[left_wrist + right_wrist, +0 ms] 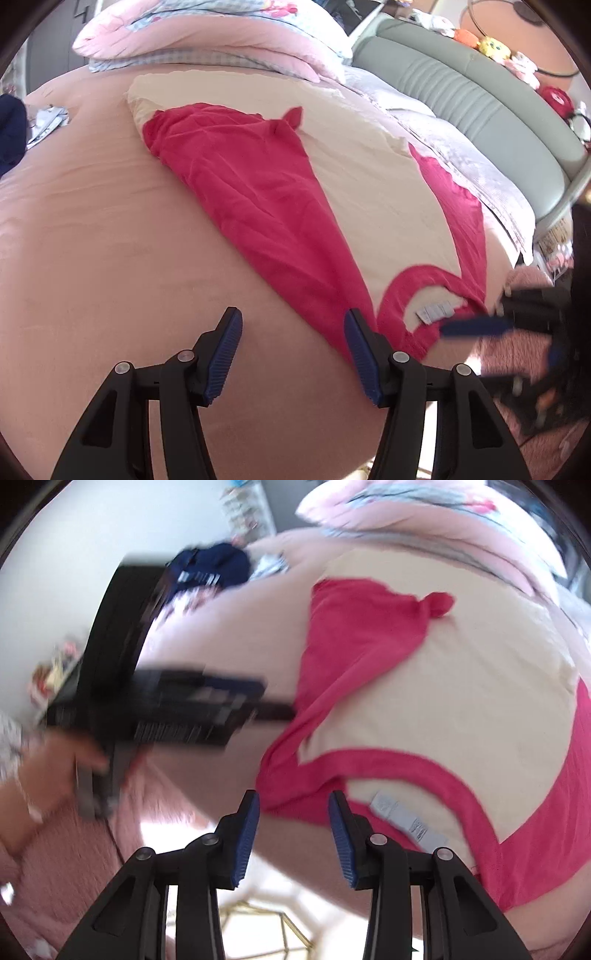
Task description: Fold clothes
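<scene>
A red and cream shirt (354, 199) lies spread on the pink bed (92, 229), its collar with a grey label (436, 314) toward me and one red sleeve folded across the body. My left gripper (291, 354) is open and empty, just above the bed at the shirt's near left edge. My right gripper (293, 834) is open and empty at the collar edge (306, 801); it shows blurred in the left wrist view (476, 326). The left gripper shows blurred in the right wrist view (273, 705) beside the folded sleeve (351, 642).
A folded pink quilt and pillows (207, 37) lie at the far end of the bed. A green headboard (480, 99) with soft toys runs along the right. Dark blue clothing (210, 568) lies at the bed's far left edge.
</scene>
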